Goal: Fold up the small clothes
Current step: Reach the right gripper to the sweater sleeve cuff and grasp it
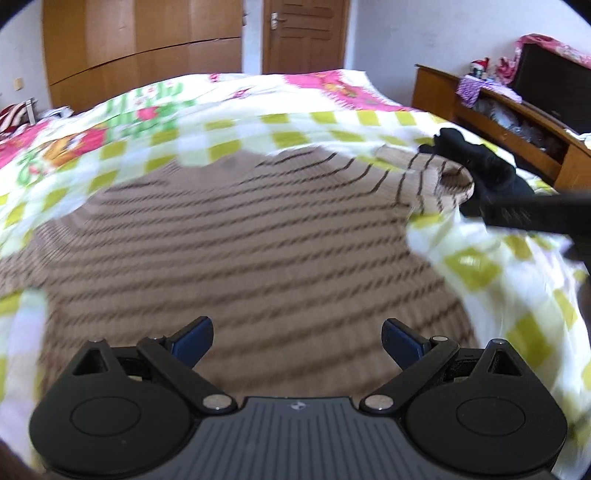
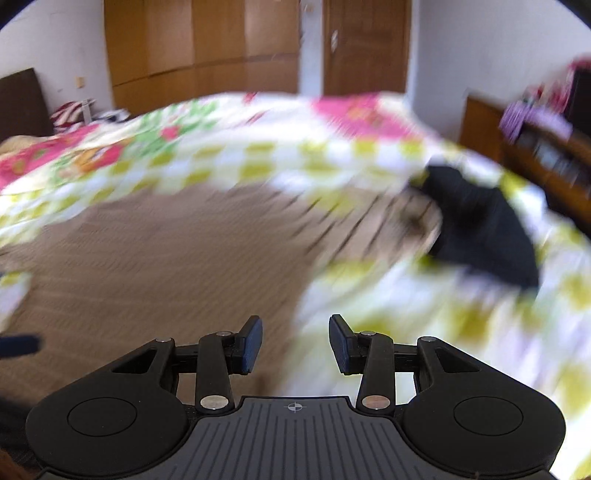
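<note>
A tan knit garment with thin dark stripes [image 1: 236, 236] lies spread flat on the bed; it also shows, blurred, in the right wrist view [image 2: 155, 258]. A black piece of clothing [image 1: 484, 166] lies at its far right corner and also shows in the right wrist view [image 2: 476, 229]. My left gripper [image 1: 297, 341] is open and empty, low over the garment's near part. My right gripper [image 2: 295, 343] is open and empty, over the garment's right edge. A dark bar [image 1: 539, 214], possibly part of the right gripper, crosses the right side of the left wrist view.
The bed carries a white and yellow-green checked sheet [image 1: 476, 266] with pink floral bedding [image 1: 332, 88] further back. A wooden shelf unit [image 1: 517, 122] with clutter stands right of the bed. Wooden wardrobes [image 1: 147, 51] and a door [image 1: 303, 33] stand behind.
</note>
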The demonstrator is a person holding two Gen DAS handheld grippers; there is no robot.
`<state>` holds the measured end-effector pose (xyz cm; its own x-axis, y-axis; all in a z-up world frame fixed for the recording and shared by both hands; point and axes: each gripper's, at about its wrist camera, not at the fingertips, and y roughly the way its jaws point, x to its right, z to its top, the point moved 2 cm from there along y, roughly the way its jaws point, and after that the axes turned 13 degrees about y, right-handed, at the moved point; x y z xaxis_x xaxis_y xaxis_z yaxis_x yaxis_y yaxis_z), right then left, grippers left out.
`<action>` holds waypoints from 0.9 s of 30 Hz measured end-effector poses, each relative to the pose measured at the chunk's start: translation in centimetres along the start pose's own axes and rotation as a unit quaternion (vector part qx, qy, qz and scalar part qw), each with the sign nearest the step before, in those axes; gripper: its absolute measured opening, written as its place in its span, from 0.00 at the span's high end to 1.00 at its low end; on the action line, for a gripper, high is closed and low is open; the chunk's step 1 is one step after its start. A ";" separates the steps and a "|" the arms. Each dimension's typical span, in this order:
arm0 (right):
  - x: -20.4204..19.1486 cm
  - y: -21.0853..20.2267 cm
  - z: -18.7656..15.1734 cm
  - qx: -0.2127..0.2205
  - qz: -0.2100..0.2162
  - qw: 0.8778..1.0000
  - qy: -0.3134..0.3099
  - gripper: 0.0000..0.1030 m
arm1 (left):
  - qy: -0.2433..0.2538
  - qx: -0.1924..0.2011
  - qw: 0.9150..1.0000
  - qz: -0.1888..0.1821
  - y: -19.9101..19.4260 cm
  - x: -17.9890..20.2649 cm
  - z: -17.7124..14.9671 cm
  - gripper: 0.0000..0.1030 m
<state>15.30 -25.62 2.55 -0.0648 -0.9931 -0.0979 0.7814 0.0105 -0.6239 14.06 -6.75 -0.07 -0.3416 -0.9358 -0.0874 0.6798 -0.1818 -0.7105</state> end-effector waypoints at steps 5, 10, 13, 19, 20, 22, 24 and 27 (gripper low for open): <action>2.0 7.6 5.6 0.042 -0.075 0.993 -0.083 0.62 | -0.008 0.011 0.999 -0.031 5.2 0.8 4.2 0.00; 3.0 15.4 8.8 0.036 -0.120 0.980 -0.152 0.63 | -0.004 0.022 0.999 -0.039 8.7 2.0 6.5 0.00; 4.3 19.1 9.4 0.009 -0.137 0.975 -0.173 0.68 | -0.008 0.017 0.999 -0.046 10.2 2.4 7.1 0.00; 8.1 19.8 11.0 -0.046 -0.084 0.994 -0.053 0.94 | -0.002 0.006 0.999 -0.044 11.2 2.8 7.2 0.00; 8.8 18.9 11.5 -0.043 -0.069 0.997 -0.017 0.94 | -0.002 0.007 0.999 -0.045 11.2 2.9 7.2 0.00; 10.5 16.7 12.6 -0.028 -0.045 0.998 0.046 0.94 | -0.001 0.012 0.999 -0.048 11.1 3.0 7.5 0.00; 12.1 14.5 13.6 -0.008 -0.029 0.994 0.101 0.94 | 0.001 0.018 0.999 -0.051 10.9 3.1 7.8 0.00; 14.3 10.9 14.9 0.033 0.005 0.982 0.188 0.94 | 0.002 0.032 0.998 -0.055 10.5 3.1 8.1 0.00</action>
<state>32.12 -41.41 5.91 -0.2722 -0.8795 -0.3904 0.8208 -0.0004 -0.5712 25.40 -13.98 -2.09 -0.4183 -0.9082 -0.0147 0.6782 -0.3016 -0.6702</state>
